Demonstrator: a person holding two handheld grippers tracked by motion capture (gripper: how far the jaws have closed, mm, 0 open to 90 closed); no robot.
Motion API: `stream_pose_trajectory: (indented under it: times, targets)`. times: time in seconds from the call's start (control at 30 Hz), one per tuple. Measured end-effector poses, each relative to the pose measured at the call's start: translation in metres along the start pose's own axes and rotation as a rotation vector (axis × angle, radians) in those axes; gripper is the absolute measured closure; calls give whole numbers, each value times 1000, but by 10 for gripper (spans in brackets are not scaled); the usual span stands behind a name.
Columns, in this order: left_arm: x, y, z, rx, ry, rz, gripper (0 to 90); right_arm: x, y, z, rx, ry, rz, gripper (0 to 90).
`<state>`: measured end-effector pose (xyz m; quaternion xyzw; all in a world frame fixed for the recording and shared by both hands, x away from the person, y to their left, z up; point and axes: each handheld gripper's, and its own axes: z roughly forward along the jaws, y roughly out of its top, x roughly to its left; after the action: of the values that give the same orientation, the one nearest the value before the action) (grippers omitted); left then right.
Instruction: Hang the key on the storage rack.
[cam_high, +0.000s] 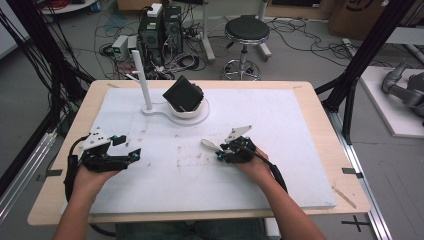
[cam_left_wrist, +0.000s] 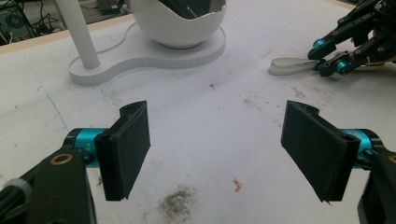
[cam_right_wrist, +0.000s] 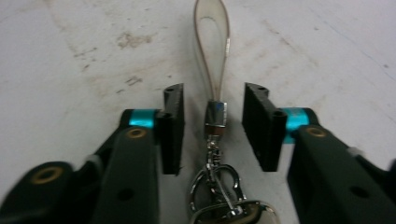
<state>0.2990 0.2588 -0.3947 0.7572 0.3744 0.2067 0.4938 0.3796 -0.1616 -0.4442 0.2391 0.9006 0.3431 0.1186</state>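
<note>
A keychain lies on the white board: a pale looped strap (cam_right_wrist: 212, 42), a metal ferrule (cam_right_wrist: 216, 113) and a clasp with a key ring (cam_right_wrist: 219, 186). My right gripper (cam_right_wrist: 214, 91) straddles it, one pad on each side of the ferrule, with a gap showing on both sides. In the high view the strap (cam_high: 209, 144) sticks out to the left of the right gripper (cam_high: 220, 153). The left gripper view shows the strap (cam_left_wrist: 289, 66) and the right gripper (cam_left_wrist: 322, 58) at the far right. My left gripper (cam_high: 129, 148) rests at the left, its jaws (cam_left_wrist: 215, 140) wide apart with nothing between them.
A white stand with an upright post (cam_high: 142, 80) and a bowl (cam_high: 192, 114) holding a black box (cam_high: 183, 94) sits at the back of the white board (cam_high: 280, 125). Beyond the table are a stool (cam_high: 246, 30), computers and cables on the floor.
</note>
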Motion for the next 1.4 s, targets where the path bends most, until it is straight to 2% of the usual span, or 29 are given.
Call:
stream_pose_trajectory:
  times: [0.13, 0.33, 0.57, 0.87, 1.07, 1.1, 1.3, 1.4]
  targets:
    - [0, 0, 0, 0, -5, 1, 239, 3, 1, 0, 1, 19, -11, 806]
    - [0, 0, -2, -5, -6, 0, 239, 4, 3, -2, 15, 15, 9, 828]
    - [1, -1, -5, -14, -8, -7, 239, 2, 16, -17, -112, 4, 42, 829]
    - [-3, -2, 1, -4, -24, -3, 239, 2, 45, -27, -233, -29, 24, 829]
    - [-1, -3, -2, -2, -19, -5, 240, 2, 65, -19, -276, -36, 35, 829]
    - [-1, -3, -2, -2, -20, -11, 239, 3, 69, -18, -267, -35, 34, 829]
    - [0, -3, -4, -7, -20, -13, 239, 4, 90, -16, -305, -35, 22, 829]
    - [-1, -3, -4, -9, -16, -12, 236, 4, 103, -17, -315, -51, 6, 829]
